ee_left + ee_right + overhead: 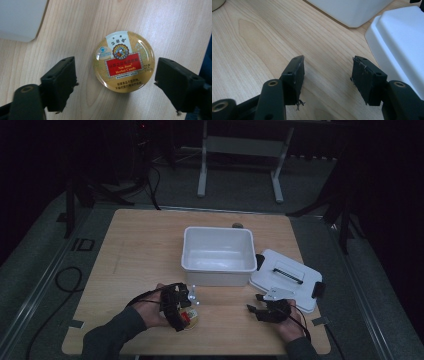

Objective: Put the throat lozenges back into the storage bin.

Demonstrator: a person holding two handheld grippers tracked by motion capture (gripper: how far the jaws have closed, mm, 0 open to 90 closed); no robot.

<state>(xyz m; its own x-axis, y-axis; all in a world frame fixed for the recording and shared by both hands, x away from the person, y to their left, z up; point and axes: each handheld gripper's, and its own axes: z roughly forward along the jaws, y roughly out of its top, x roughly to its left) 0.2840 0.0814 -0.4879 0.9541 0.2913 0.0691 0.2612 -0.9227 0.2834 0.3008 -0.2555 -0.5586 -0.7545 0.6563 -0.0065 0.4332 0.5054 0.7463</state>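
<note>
gold candy tin (123, 62) on table, between wide-open left gripper (116, 83) jaws, untouched; right gripper (327, 72) wide, empty.

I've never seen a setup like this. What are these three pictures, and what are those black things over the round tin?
A person at a wooden table holds a hand-held claw in each hand. One picture looks down from above; the other two come from cameras riding on each claw. The left claw is open, its black jaws either side of a candy tin without touching it. The right claw is open over bare wood. A white tub and its lid lie beyond.
</note>
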